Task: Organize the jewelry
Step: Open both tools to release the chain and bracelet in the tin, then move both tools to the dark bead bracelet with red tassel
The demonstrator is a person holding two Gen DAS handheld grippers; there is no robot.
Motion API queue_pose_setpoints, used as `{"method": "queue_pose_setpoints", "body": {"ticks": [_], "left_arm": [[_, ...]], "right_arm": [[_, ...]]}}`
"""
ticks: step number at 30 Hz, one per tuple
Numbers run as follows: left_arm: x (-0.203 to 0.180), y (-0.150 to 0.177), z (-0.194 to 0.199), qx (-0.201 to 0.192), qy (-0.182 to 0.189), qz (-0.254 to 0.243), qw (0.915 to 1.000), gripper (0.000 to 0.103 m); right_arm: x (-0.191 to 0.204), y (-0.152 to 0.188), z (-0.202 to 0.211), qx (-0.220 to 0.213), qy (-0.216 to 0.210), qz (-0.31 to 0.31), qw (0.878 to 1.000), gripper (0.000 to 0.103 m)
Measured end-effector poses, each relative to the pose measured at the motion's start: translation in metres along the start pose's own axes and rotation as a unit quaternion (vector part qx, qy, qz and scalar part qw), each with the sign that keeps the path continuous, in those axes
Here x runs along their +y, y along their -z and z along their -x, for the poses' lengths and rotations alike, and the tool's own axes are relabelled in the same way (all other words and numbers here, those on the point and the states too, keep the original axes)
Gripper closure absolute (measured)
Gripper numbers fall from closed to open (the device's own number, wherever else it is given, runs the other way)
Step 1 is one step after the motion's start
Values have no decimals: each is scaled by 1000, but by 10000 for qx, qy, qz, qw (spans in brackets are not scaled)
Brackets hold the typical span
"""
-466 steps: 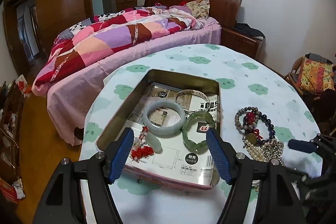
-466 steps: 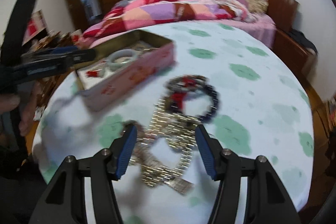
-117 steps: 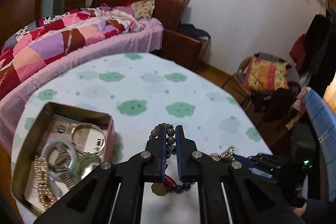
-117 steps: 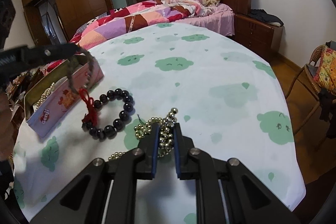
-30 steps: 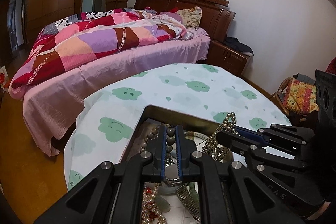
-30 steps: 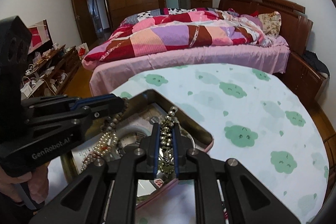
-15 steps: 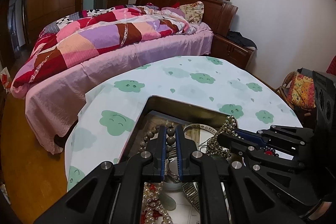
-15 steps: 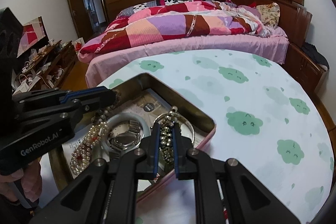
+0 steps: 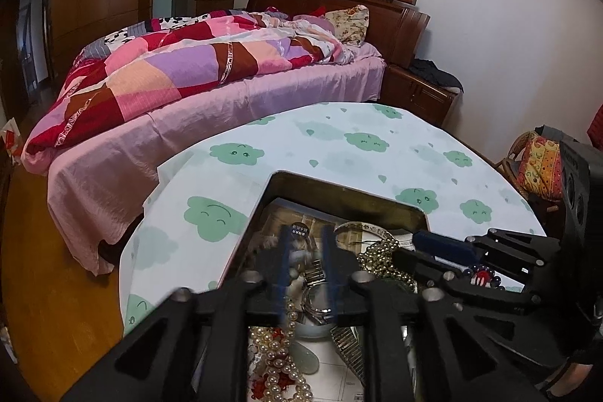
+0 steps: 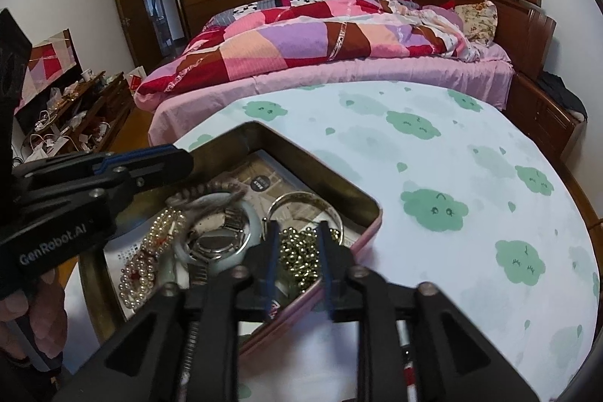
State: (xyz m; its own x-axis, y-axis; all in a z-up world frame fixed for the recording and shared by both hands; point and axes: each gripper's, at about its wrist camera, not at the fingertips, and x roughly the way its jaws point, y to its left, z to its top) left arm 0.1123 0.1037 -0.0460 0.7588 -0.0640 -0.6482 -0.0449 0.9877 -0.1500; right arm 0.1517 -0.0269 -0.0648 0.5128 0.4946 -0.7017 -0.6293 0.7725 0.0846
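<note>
An open tin box sits on the cloud-print tablecloth and holds jewelry. My left gripper hovers over it, jaws opening, and its pads press on nothing. The wooden bead bracelet lies in the tin under it. My right gripper is also opening. The gold bead chain rests in the tin between its fingers, clear of the pads. A watch, a pearl strand and a silver bangle lie there too.
A dark bead bracelet with a red knot lies on the table behind the right gripper. A bed with a patchwork quilt stands past the table's far edge. A cushioned chair is at the right. A hand holds the left gripper.
Both grippers have gone from shut to parted. The wooden bead bracelet and the gold bead chain have dropped out of the jaws into the tin. Neither hand has shifted noticeably.
</note>
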Motion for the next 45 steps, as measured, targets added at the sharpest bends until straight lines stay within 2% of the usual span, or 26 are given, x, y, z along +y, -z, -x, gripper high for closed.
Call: {"method": "queue_pose_setpoints", "body": {"ticks": [1,2,3,4,10,27,32,35,41,45], "left_arm": [[0,0,2,-45,-42,11,10000,54],[0,0,4,-91,-96,21,9999,39],[0,0,7,-177,-139,33,9997,35],[0,0,10,-225,-113,44,9997,35],[3,-1,10,-196,-154,91,9996,34],[-2,6,15,-177,-247,92,9995,34],[-31,14,24,-236,-181,-186,9994,34],[-55,18,26,-229,-56,-399,9989,34],[-107,28,23,-108,174,-940,9954,34],[-131,35,13,81,267,-1217,9922,34]], "right_arm": [[0,0,2,-50,-13,3,10000,64],[1,0,4,-96,5,17,10000,57],[2,1,6,-139,45,29,9999,54],[2,1,8,-166,74,28,9998,50],[-2,4,13,-229,63,-91,9997,45],[-7,12,19,-201,47,-160,9997,40],[-31,33,46,-225,234,-301,9990,34],[-57,51,62,-145,479,-595,9970,34],[-100,82,87,-38,842,-1181,9894,34],[-115,93,96,-94,901,-1382,9863,34]]}}
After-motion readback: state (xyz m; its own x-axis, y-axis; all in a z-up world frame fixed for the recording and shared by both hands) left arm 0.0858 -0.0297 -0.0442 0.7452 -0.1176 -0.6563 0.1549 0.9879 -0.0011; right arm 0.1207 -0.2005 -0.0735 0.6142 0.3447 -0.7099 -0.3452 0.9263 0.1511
